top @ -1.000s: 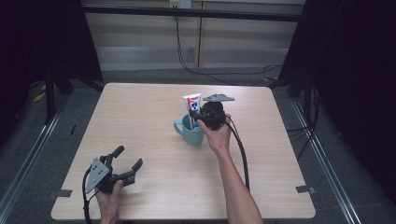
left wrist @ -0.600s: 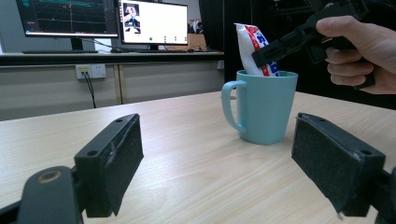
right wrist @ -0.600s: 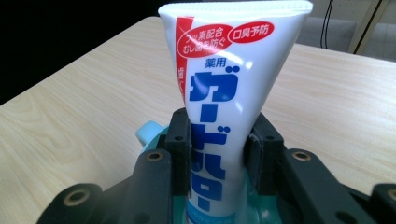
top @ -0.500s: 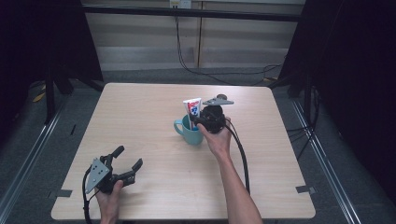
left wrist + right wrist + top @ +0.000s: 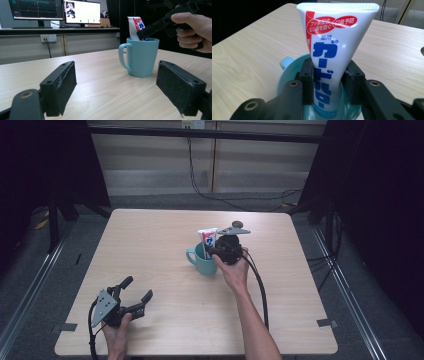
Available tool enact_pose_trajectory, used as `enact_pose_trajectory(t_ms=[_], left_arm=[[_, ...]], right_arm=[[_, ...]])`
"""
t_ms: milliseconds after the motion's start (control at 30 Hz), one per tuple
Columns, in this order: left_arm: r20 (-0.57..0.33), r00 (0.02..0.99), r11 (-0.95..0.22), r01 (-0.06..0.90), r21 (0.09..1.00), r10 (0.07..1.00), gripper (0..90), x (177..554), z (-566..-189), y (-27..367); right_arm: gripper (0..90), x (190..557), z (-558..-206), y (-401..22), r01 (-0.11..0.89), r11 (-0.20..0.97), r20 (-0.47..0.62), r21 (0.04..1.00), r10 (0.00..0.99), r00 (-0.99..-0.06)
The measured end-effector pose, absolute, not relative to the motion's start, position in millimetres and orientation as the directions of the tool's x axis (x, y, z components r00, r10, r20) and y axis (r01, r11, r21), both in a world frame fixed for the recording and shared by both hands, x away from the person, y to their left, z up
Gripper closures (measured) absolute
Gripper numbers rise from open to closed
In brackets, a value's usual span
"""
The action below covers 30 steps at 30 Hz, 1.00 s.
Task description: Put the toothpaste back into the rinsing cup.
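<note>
A teal mug (image 5: 202, 261) stands near the middle of the table. A white toothpaste tube (image 5: 207, 238) with red and blue print stands upright in it, crimped end up. My right gripper (image 5: 210, 251) reaches over the rim from the right, and its pads press on both sides of the tube (image 5: 332, 45) just above the mug (image 5: 287, 72). My left gripper (image 5: 137, 292) rests open at the table's front left with nothing between its jaws. From the left gripper (image 5: 117, 92) I see the mug (image 5: 141, 57) and the tube (image 5: 135, 23) farther off.
The wooden table (image 5: 150, 235) has bare room on every side of the mug. Black cables trail from both grippers toward the front edge. Dark frame posts stand at the table's back corners. Monitors (image 5: 82, 12) sit on a bench beyond the table.
The tube and my right gripper have sunk slightly toward the mug. My left gripper has not moved.
</note>
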<state>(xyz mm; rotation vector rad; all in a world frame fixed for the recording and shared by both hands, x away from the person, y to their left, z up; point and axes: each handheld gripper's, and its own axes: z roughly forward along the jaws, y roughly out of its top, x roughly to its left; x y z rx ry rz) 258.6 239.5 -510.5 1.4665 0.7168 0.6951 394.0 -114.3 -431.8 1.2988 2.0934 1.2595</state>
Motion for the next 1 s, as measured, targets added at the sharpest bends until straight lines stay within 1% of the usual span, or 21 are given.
enact_pose_trajectory(t_ms=[200, 367, 400, 500, 700, 767, 800, 867, 900, 967, 1000], left_arm=[[-0.007, 0.619, -0.006, 0.018, 1.0, 0.785, 16.3, 259, -511, 239], [-0.004, 0.619, -0.008, 0.017, 1.0, 0.785, 16.3, 259, -511, 240], [-0.004, 0.619, -0.008, 0.017, 1.0, 0.785, 16.3, 259, -511, 240], [-0.005, 0.619, -0.008, 0.017, 1.0, 0.785, 16.3, 259, -511, 240], [-0.005, 0.619, -0.008, 0.017, 1.0, 0.785, 16.3, 259, -511, 240], [-0.004, 0.619, -0.008, 0.017, 1.0, 0.785, 16.3, 259, -511, 240], [-0.005, 0.619, -0.008, 0.017, 1.0, 0.785, 16.3, 259, -511, 240], [-0.004, 0.619, -0.008, 0.017, 1.0, 0.785, 16.3, 259, -511, 240], [-0.006, 0.62, -0.005, 0.017, 1.0, 0.785, 16.3, 259, -511, 239], [-0.006, 0.62, -0.005, 0.017, 1.0, 0.785, 16.3, 259, -511, 239], [-0.005, 0.619, -0.007, 0.017, 1.0, 0.785, 16.3, 259, -511, 240]], right_arm=[[64.0, 394, -436, -114, 0.525, 0.169, 0.147, 0.834, 0.849, -0.507], [61.1, 393, -435, -115, 0.518, 0.164, 0.143, 0.839, 0.853, -0.502], [59.2, 392, -435, -115, 0.515, 0.16, 0.143, 0.842, 0.855, -0.499], [58.4, 392, -434, -113, 0.506, 0.169, 0.129, 0.846, 0.856, -0.5], [49.4, 390, -429, -114, 0.492, 0.158, 0.129, 0.856, 0.857, -0.499], [48.2, 390, -428, -115, 0.489, 0.152, 0.132, 0.859, 0.857, -0.498], [43.4, 389, -425, -117, 0.48, 0.141, 0.139, 0.866, 0.854, -0.502], [41.8, 389, -425, -118, 0.478, 0.139, 0.141, 0.867, 0.852, -0.504], [36.4, 388, -423, -119, 0.471, 0.128, 0.15, 0.873, 0.848, -0.508], [35.0, 388, -422, -119, 0.469, 0.128, 0.15, 0.874, 0.847, -0.511], [29.8, 387, -422, -120, 0.462, 0.121, 0.155, 0.878, 0.843, -0.515]])
